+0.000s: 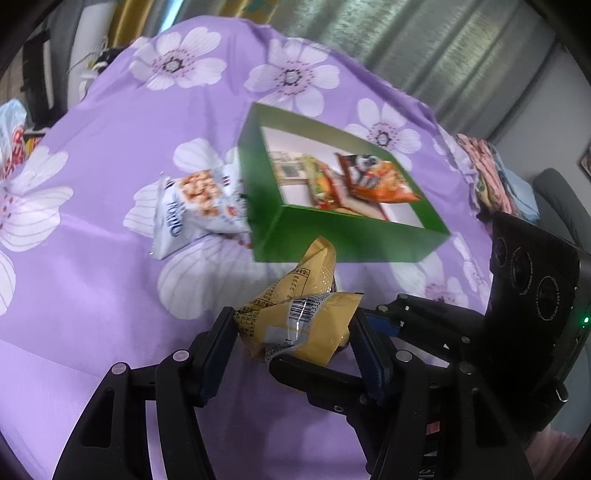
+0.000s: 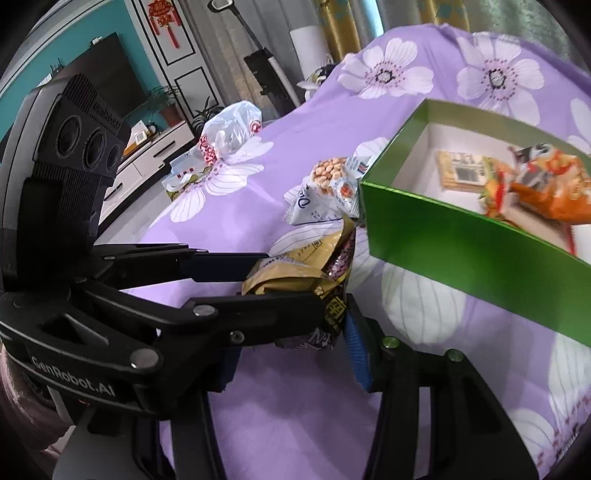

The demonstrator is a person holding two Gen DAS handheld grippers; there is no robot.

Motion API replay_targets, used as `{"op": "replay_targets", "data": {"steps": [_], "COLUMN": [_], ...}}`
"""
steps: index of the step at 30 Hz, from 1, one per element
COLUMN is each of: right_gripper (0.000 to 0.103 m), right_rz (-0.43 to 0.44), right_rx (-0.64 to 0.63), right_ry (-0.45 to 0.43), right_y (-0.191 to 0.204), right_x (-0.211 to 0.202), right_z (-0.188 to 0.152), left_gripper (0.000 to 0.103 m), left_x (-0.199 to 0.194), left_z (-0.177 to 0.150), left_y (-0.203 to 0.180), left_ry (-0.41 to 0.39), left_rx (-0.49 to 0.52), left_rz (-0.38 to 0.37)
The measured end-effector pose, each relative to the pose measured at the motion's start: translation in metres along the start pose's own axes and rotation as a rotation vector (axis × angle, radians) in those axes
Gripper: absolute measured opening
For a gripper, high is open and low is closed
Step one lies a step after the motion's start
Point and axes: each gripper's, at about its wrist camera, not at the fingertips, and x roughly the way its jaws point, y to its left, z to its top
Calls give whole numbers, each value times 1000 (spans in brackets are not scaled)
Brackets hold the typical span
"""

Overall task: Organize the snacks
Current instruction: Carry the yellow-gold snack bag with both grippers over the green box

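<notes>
While the crumpled yellow foil snack packet (image 1: 295,306) was held just above the counter (image 1: 92,295), it was pinched from both sides by the fingers of the left gripper (image 1: 295,332). The right gripper (image 2: 291,354) was set at the same packet from the other side, its fingers spread to either side of the packet's dark printed end; whether they were pressing on it could not be told, as one finger was hidden behind the left gripper.

The counter was covered by a purple cloth printed with large white flowers (image 2: 280,424), creased and draped over the far edge. Just beyond the packet, a shallow green cardboard box with a white inside (image 1: 347,240) was seen on the cloth. In it lay an orange snack bag (image 1: 373,181), a red and green packet (image 1: 319,177) and a pale flat cracker pack (image 2: 460,171). A white packet printed with round golden nuts (image 1: 195,206) was laid against the box's left wall. Well apart, near the cloth's far edge, a clear plastic bag with red lettering (image 2: 229,134) was left.

Behind the counter, a dark television screen (image 2: 110,85) was mounted on a teal wall, with a red knotted ornament (image 2: 164,18) hung beside it and a white low cabinet (image 2: 147,166) below. Gold and grey-green curtains (image 1: 424,48) were drawn along the back.
</notes>
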Motion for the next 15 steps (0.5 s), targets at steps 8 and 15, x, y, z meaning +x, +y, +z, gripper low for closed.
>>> {"op": "replay_targets", "data": {"steps": [8, 15], "right_gripper": [50, 50], "right_rz": [-47, -73], "right_rx": [6, 19], "right_ry": [-70, -121], "right_y": [2, 0], "right_x": [-41, -69], "right_z": [-9, -17], "left_gripper": [61, 61], "left_x": [-11, -18], "left_z": [2, 2], "left_y": [-39, -70], "left_ry": [-17, -26], "left_rx": [79, 140], "left_rz": [-13, -16]}}
